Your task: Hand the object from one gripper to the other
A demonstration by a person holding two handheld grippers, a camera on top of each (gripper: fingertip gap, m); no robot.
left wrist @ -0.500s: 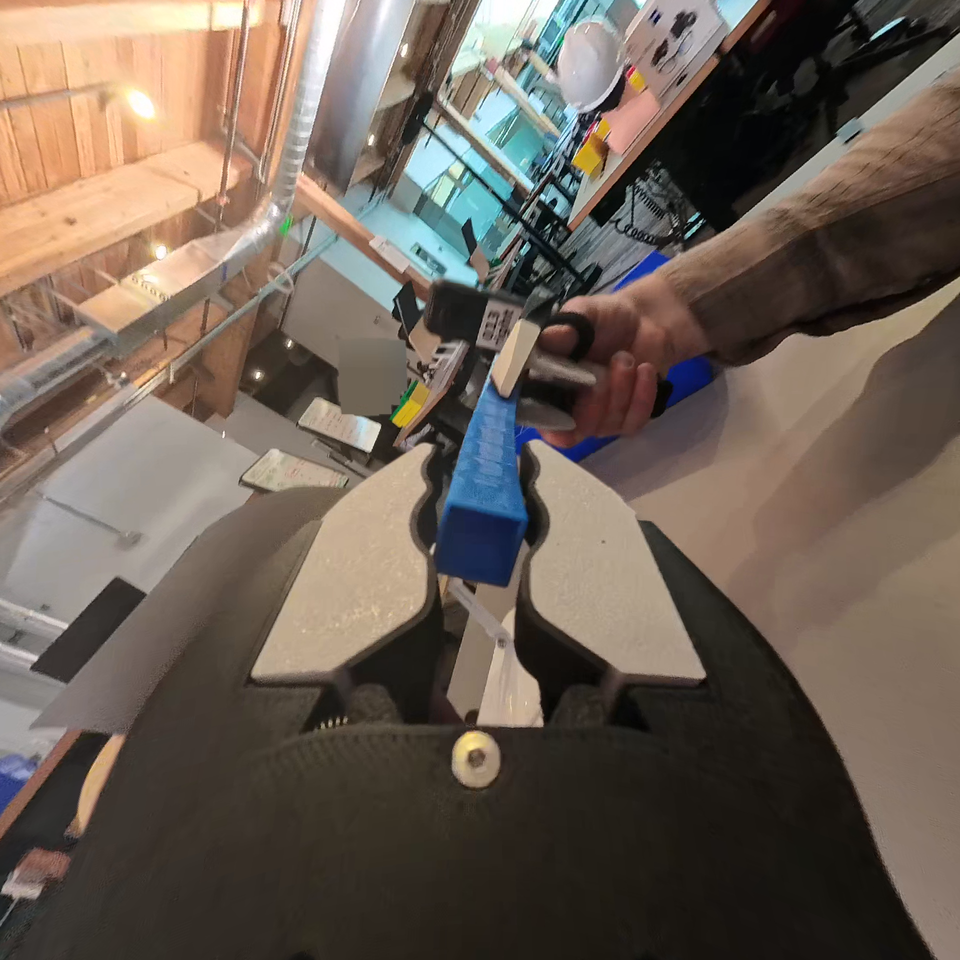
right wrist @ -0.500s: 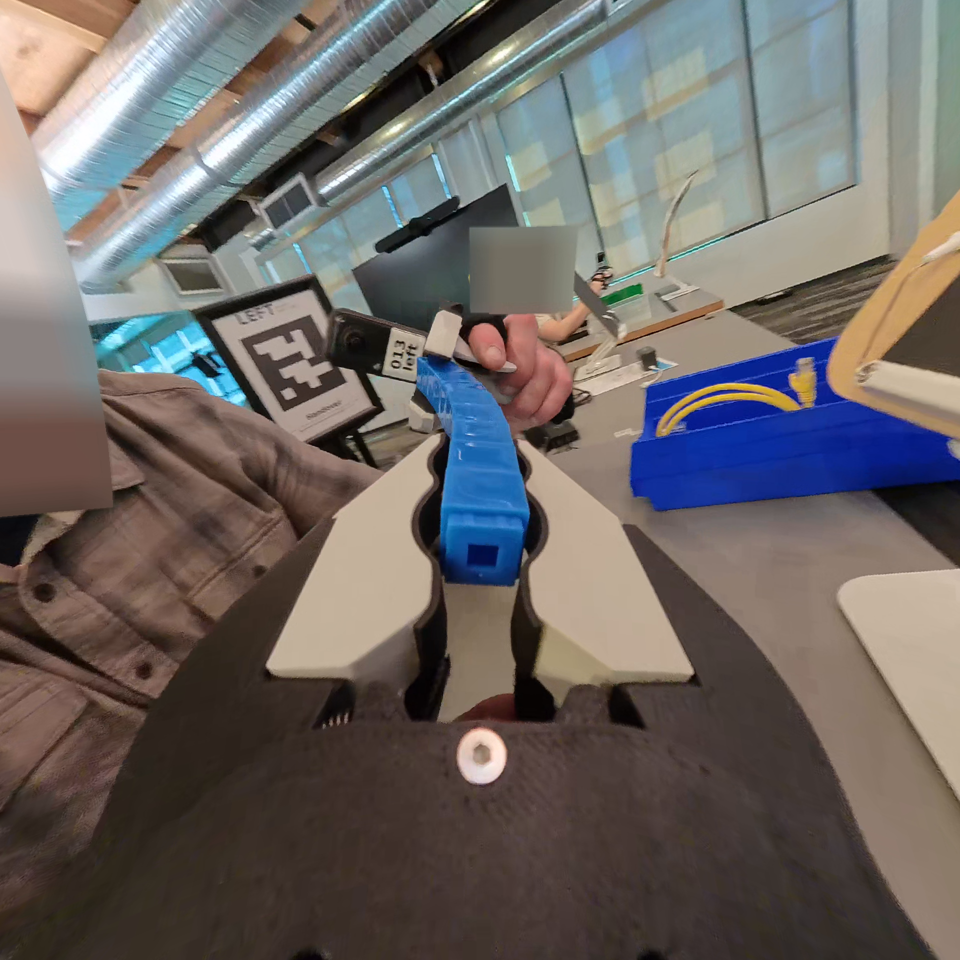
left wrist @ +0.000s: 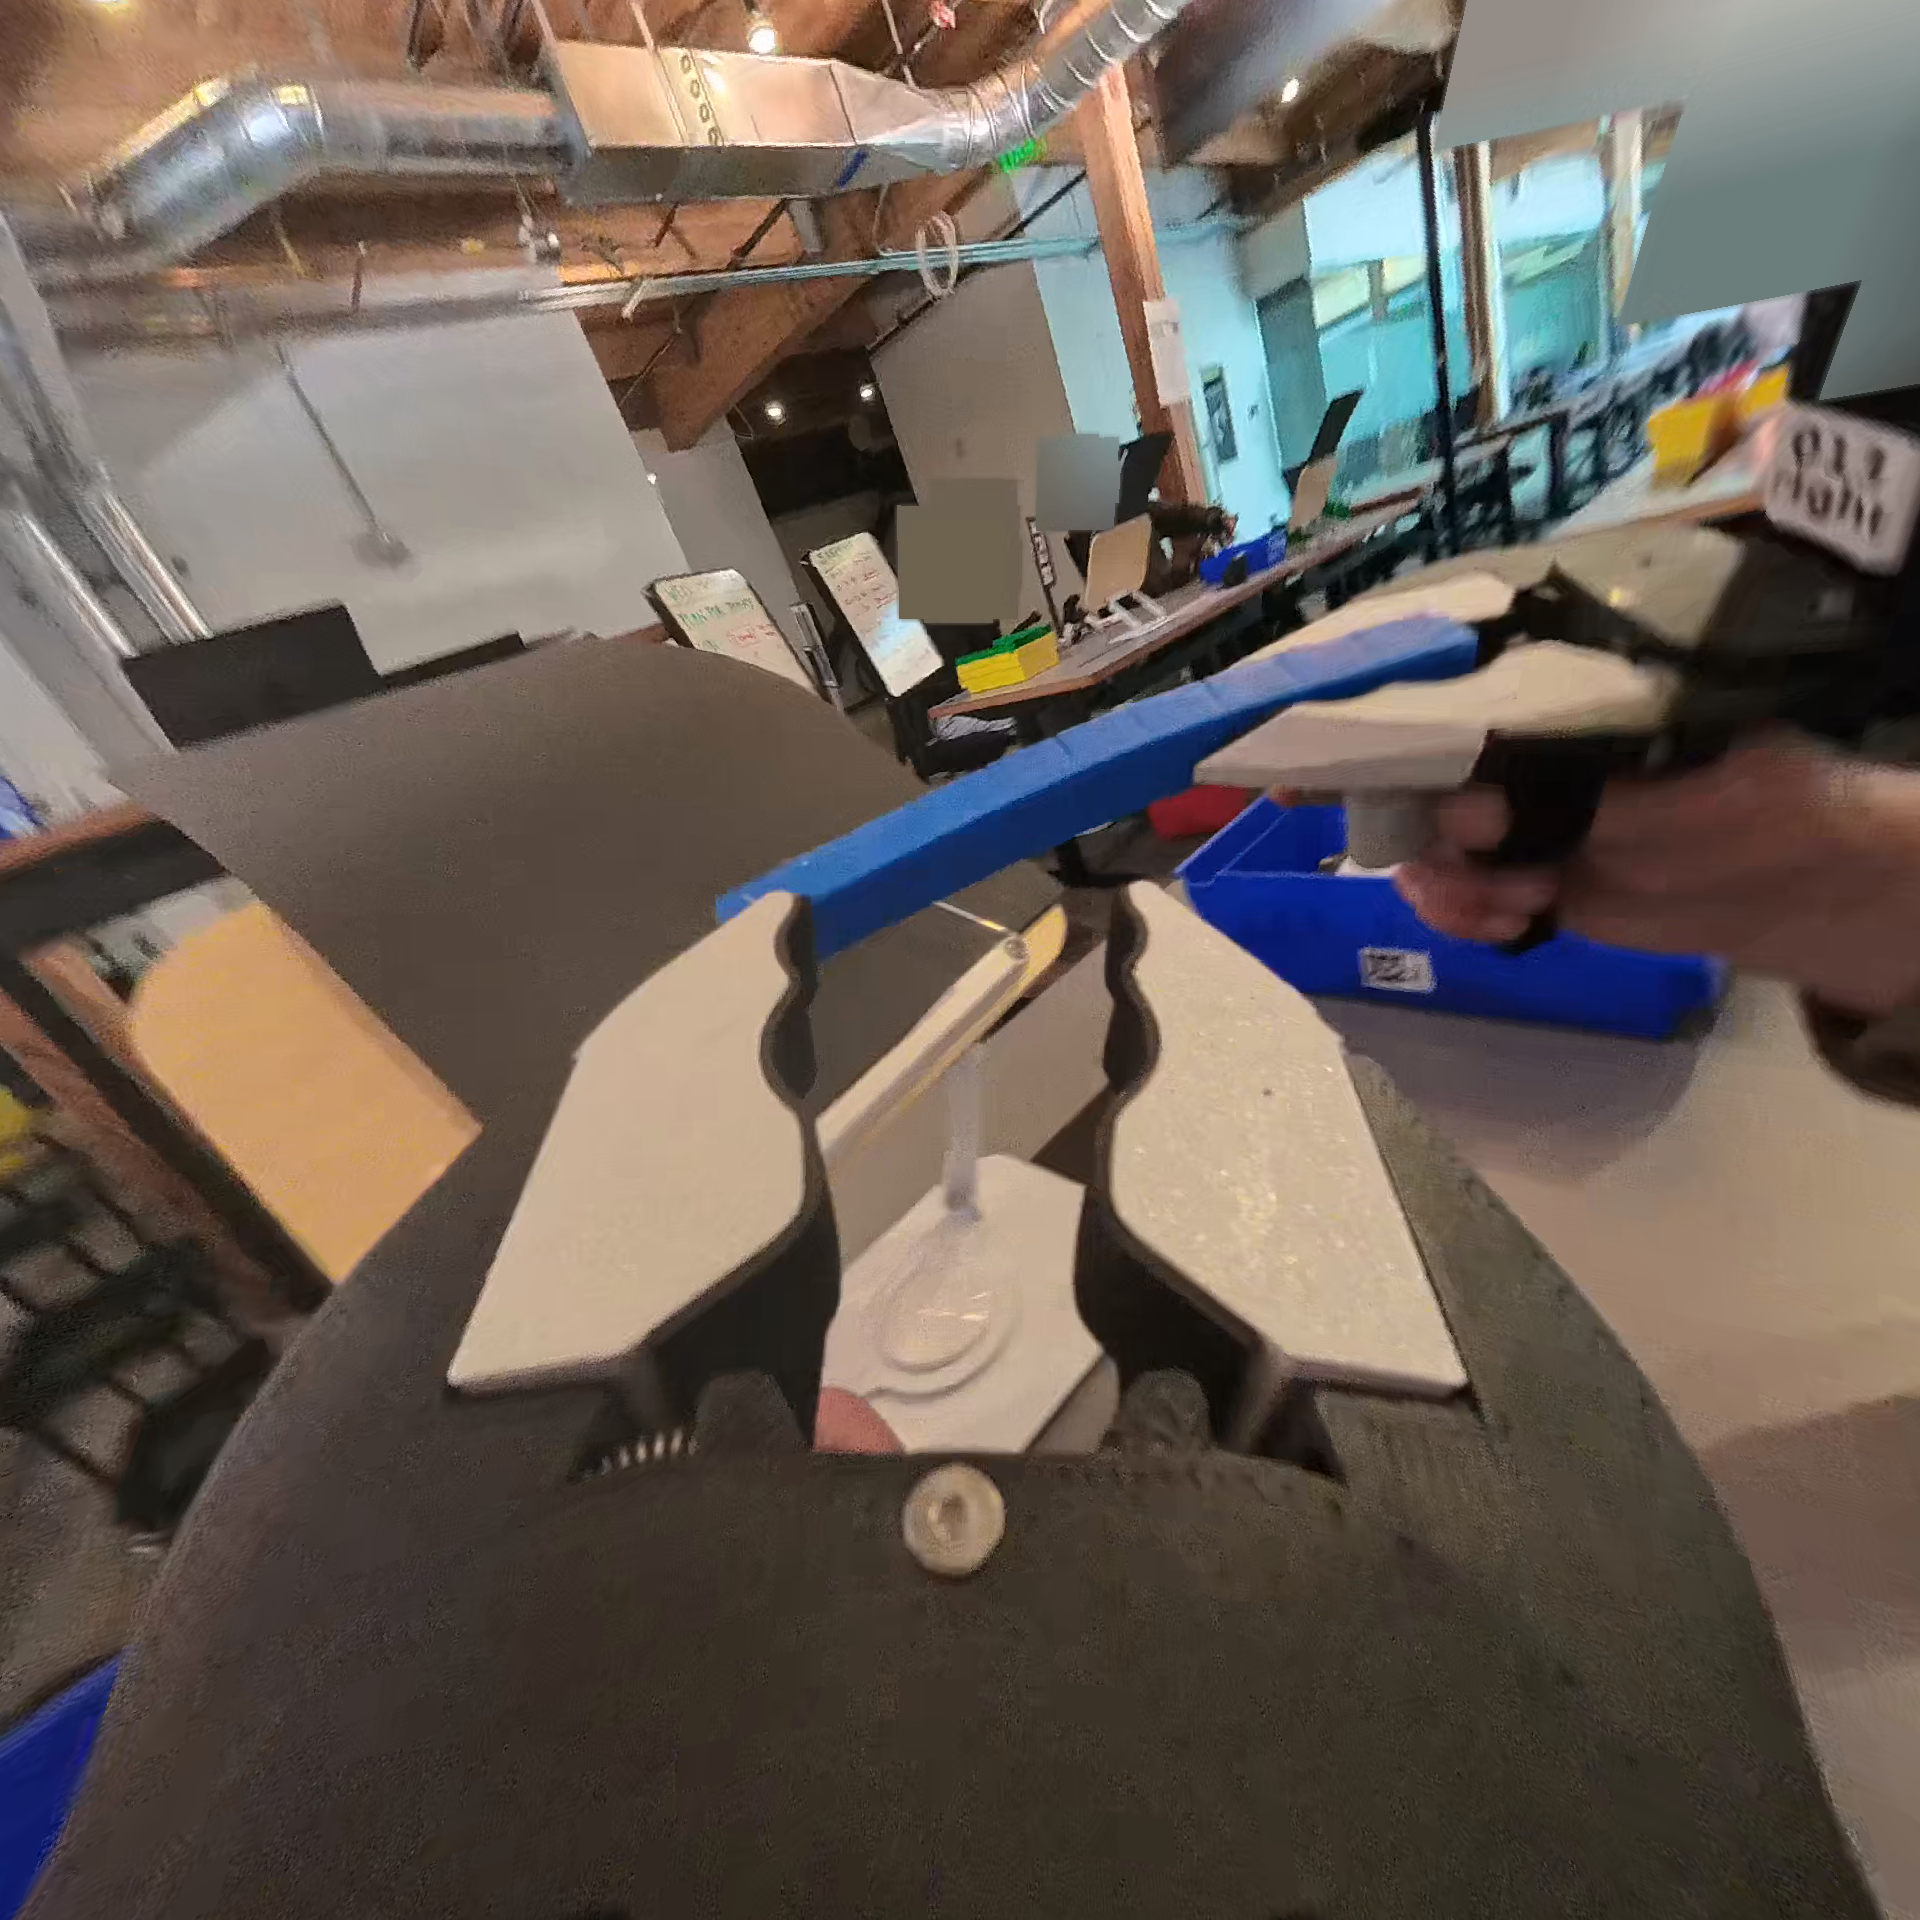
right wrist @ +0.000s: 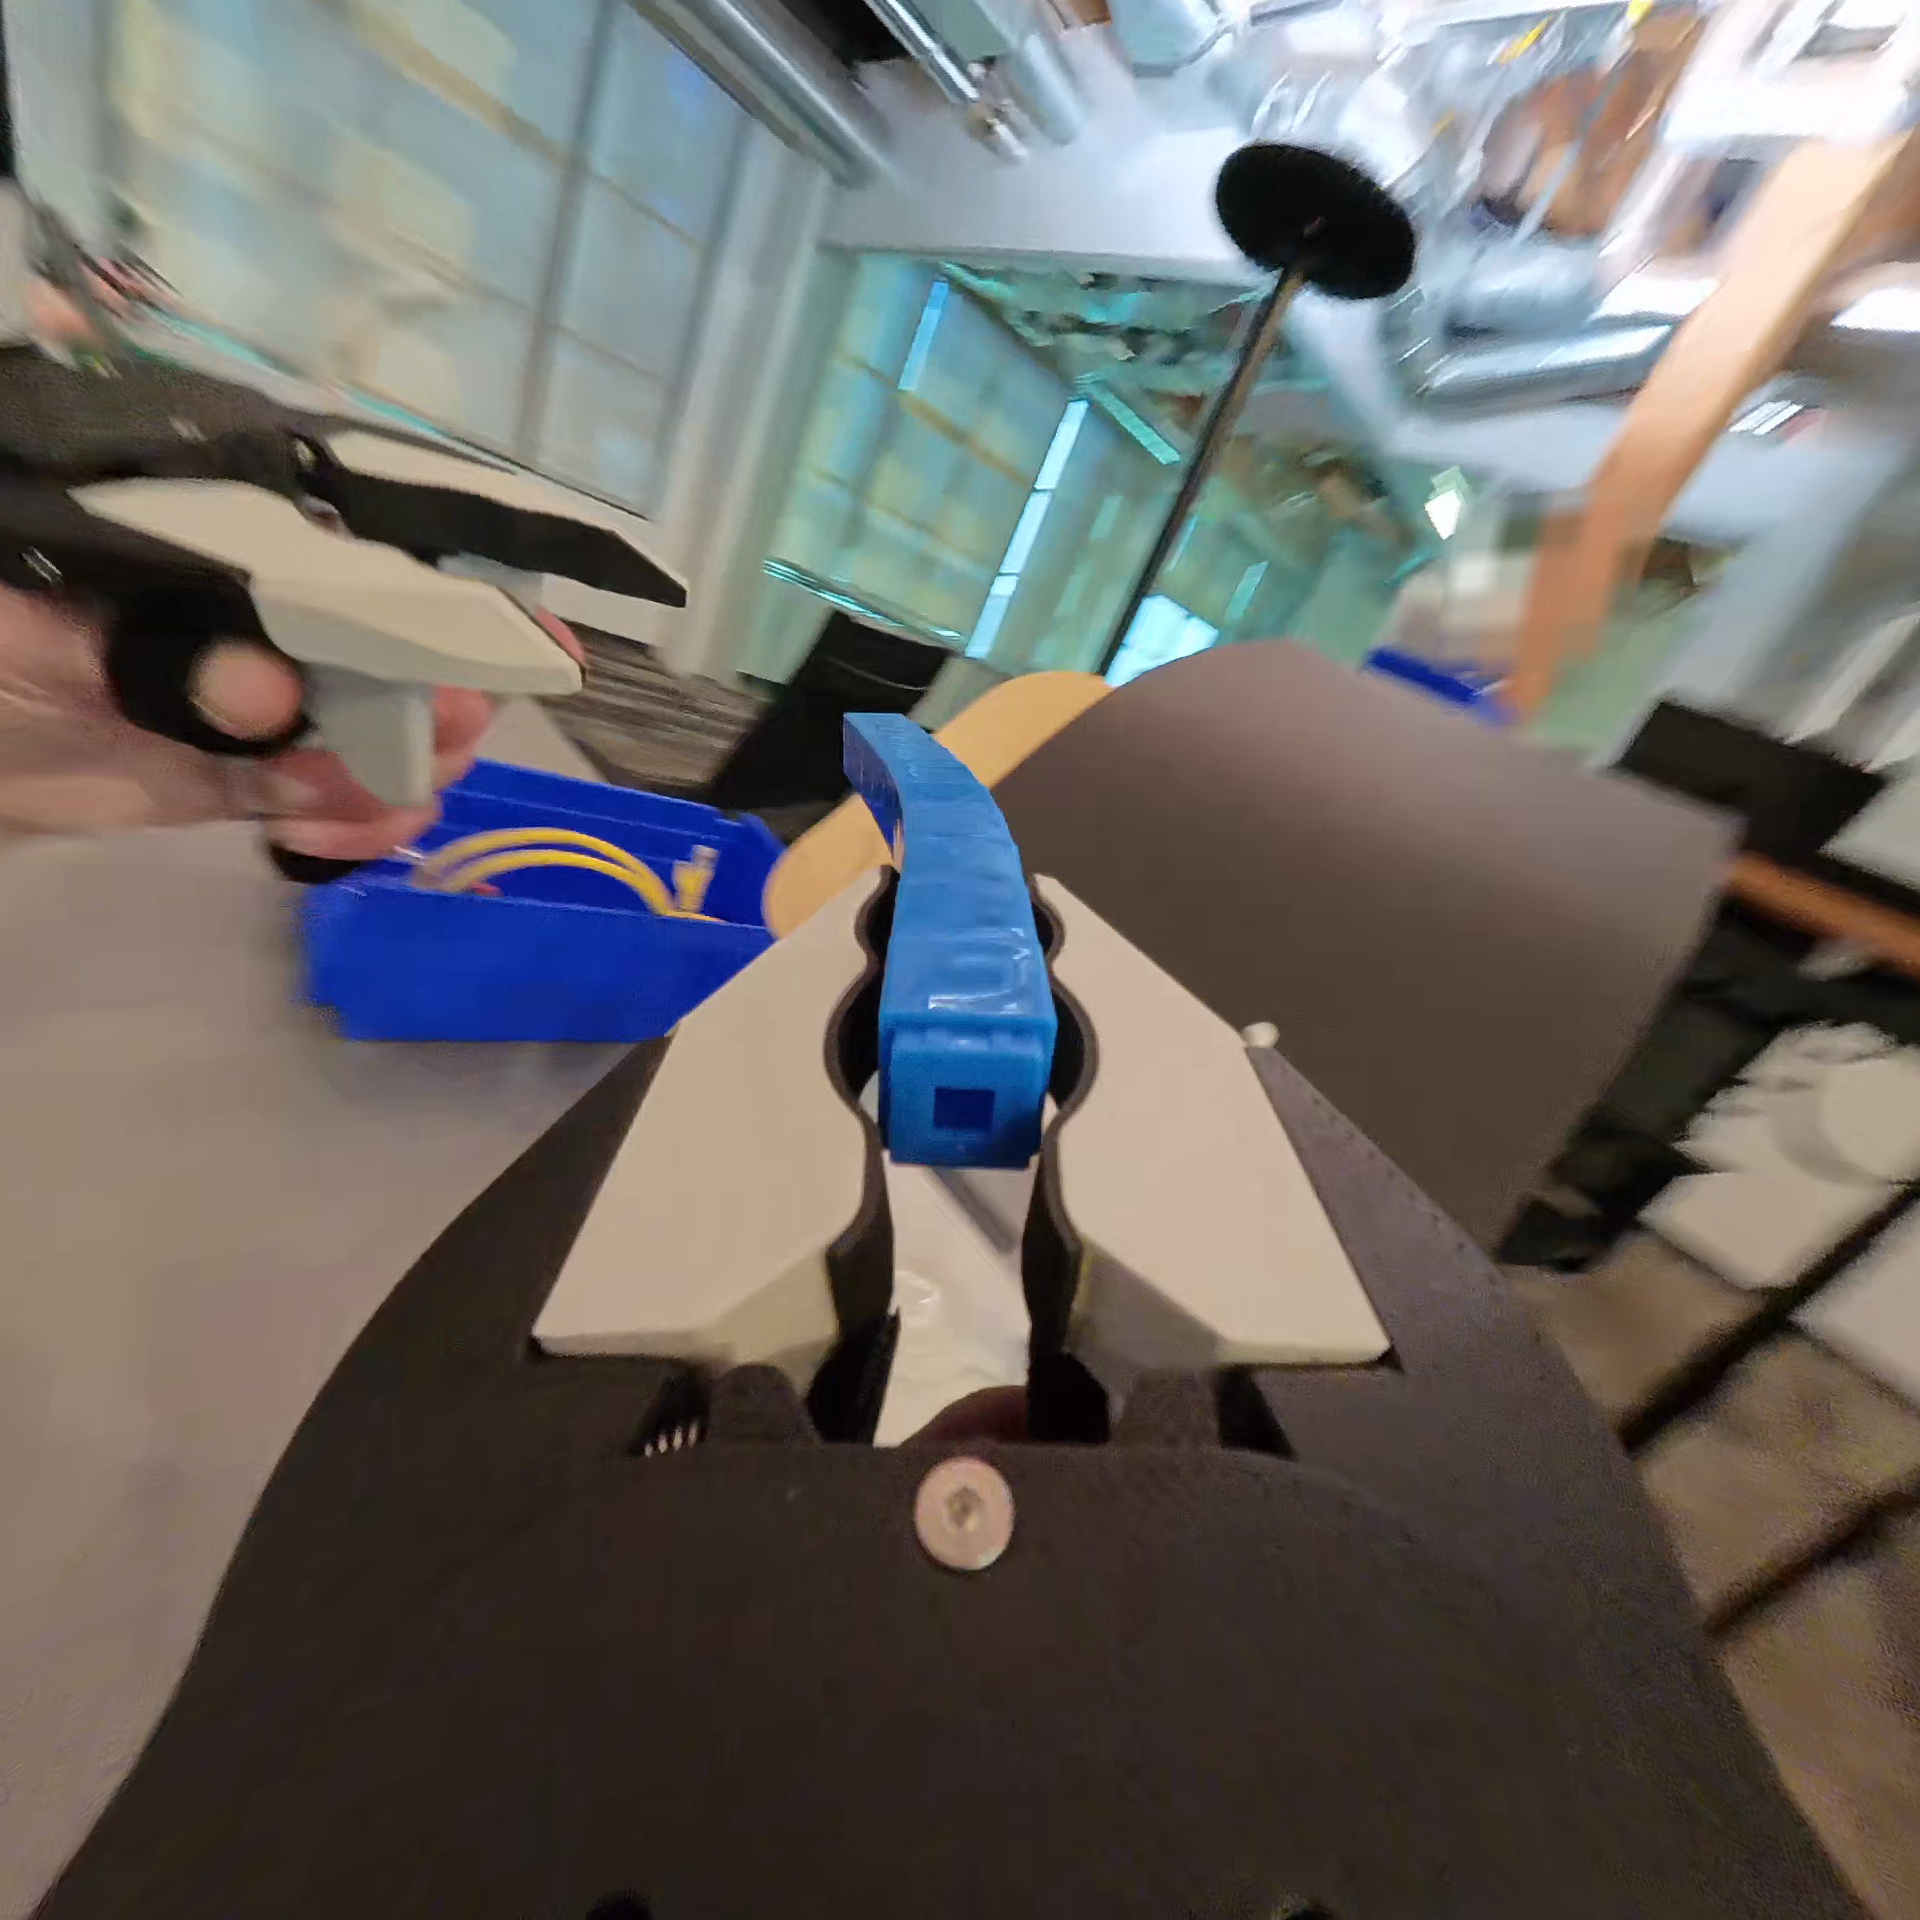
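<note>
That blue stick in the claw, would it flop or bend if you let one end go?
Probably it stays stiff: the blue stick juts straight out from the right claw, held at one end only. It looks built of joined segments, so it might snap apart. Likely light.

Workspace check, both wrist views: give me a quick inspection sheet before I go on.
Surface: grey table, bare near the grippers.
Job's things: blue segmented bar, clamped at one end only; far end free.
Clutter: blue bin on the table; clear stand on a white base below the left gripper.
Grippers: right gripper shut on the bar; left gripper open, holding nothing.
Cables: yellow cable coiled in the bin.
Surroundings: grey panel, windows, ceiling ducts.
</note>
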